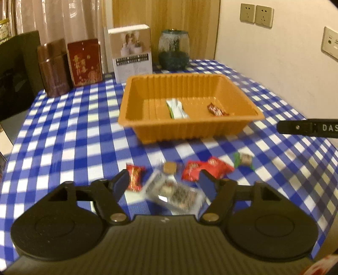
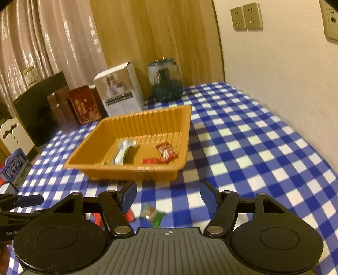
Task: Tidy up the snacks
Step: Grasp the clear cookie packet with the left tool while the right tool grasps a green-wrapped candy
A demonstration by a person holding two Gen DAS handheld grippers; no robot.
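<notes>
We find the clear-wrapped snack (image 1: 175, 195) lying at twelve o'clock between the empty, open-jawed left gripper (image 1: 164, 179) — long axis slanting ten-to-four — while the right gripper (image 2: 166, 195), also open and empty, sits farther off.

A home, most likely a dining corner. A table covered in a blue-and-white checked cloth (image 1: 63, 135) stands against a cream wall with sockets (image 1: 256, 13) at two o'clock. Pale pink curtains (image 2: 52, 42) hang at eleven o'clock beside a wood-grain panel (image 2: 152, 38). Along the table's far edge sit household goods: a brown canister (image 1: 52, 67), a red tin (image 1: 84, 62), a white printed box (image 1: 132, 51) and a glass jar (image 1: 173, 49). A white chair back (image 2: 12, 135) shows at nine o'clock.
</notes>
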